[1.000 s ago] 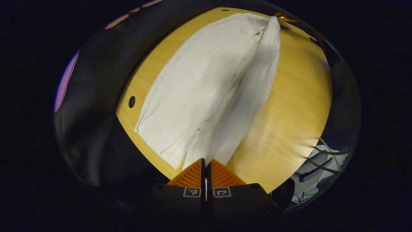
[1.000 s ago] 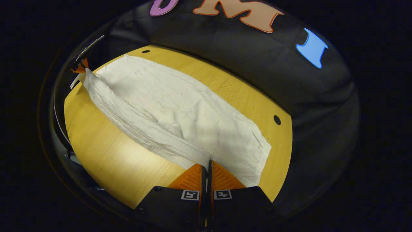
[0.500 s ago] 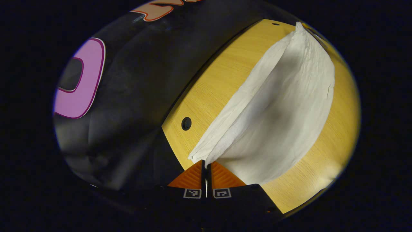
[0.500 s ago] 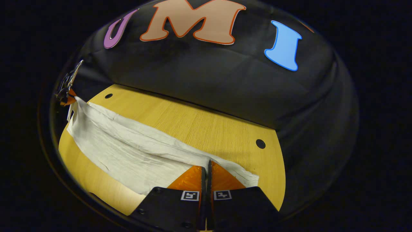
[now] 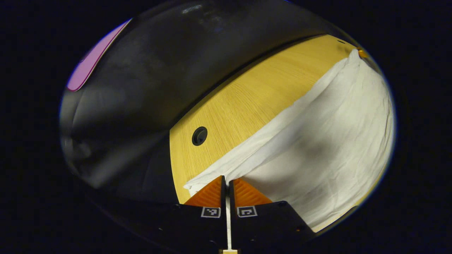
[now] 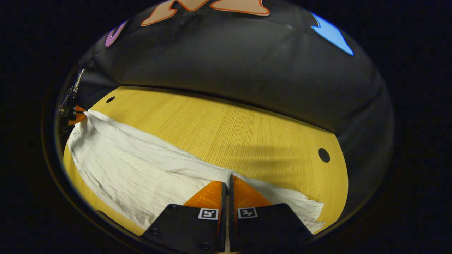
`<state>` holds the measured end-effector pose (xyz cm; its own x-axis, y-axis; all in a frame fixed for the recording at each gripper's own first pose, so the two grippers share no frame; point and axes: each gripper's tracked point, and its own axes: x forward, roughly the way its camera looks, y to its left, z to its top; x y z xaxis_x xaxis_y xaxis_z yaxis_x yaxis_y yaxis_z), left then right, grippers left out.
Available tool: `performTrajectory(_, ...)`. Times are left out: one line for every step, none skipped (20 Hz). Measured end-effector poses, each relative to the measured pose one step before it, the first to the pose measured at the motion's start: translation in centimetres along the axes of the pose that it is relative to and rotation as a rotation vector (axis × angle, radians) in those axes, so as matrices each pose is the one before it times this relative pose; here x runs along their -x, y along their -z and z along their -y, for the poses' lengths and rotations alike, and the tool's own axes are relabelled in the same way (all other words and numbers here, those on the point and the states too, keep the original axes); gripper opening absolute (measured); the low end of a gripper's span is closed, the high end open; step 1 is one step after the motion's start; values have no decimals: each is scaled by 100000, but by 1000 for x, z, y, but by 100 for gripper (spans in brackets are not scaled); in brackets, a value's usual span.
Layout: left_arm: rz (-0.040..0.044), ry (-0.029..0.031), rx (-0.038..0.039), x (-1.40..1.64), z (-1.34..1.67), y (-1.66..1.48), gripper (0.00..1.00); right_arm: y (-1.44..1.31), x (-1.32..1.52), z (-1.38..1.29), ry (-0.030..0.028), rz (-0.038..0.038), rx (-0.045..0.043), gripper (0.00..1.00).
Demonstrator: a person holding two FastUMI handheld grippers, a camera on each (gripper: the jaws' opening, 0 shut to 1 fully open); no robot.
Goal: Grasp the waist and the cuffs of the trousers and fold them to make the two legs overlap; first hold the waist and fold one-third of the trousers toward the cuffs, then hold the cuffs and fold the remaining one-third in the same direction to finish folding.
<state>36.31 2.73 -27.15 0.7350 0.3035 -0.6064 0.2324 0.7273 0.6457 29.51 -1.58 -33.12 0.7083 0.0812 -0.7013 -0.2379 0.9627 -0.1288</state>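
Observation:
White trousers lie stretched lengthwise over a yellow wooden table, lifted along one long edge. My left gripper is shut on one end of that edge, the cloth pinched between both fingers. My right gripper is shut on the other end of the trousers. In the right gripper view the left gripper shows far off at the left, holding the cloth's far corner. In the left gripper view the right gripper shows as a small tip at the cloth's far end.
The table has bare wood behind the trousers, with round holes near its corners. The black cloth wall stands just behind the table's far edge.
Both grippers have carried the held long edge across toward the table's far side. The flat leg has turned over and the cloth now lies in a narrower, doubled band.

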Motion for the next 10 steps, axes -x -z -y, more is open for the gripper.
performTrajectory(2062, 614, 4723, -295, 575, -251, 12, -149, -139, -603, -3189, 930, -3774, 7)
performTrajectory(3354, 1016, 5783, -517, 502, -263, 23, -287, 162, -766, -3910, -121, -4764, 16)
performTrajectory(4122, -435, 5241, 111, 327, -628, 36, -374, -214, -919, -4012, 722, -4443, 36)
performTrajectory(5083, -1751, 4749, 257, 9, -925, 63, -608, 269, -377, -1657, 2303, -2716, 56)
performTrajectory(5498, -2804, 4196, 759, -181, -1305, 89, -609, 469, 648, 718, 2780, -460, 77)
performTrajectory(6883, -2345, 4504, 959, -332, -1782, 94, -1043, 766, 843, 1627, 3961, 186, 100)
performTrajectory(6717, -1394, 5441, 951, -277, -1969, 93, -1345, 988, 239, 414, 4168, -407, 96)
performTrajectory(5861, -342, 5432, 941, 60, -1819, 93, -1834, 1556, 369, 59, 4862, -1830, 92)
performTrajectory(4442, -867, 4355, 1321, -167, -1844, 93, -1269, 811, 364, 134, 3801, -1115, 96)
performTrajectory(3569, -391, 2862, 1144, -325, -1474, 94, -1864, 1369, 812, 710, 4545, -205, 92)
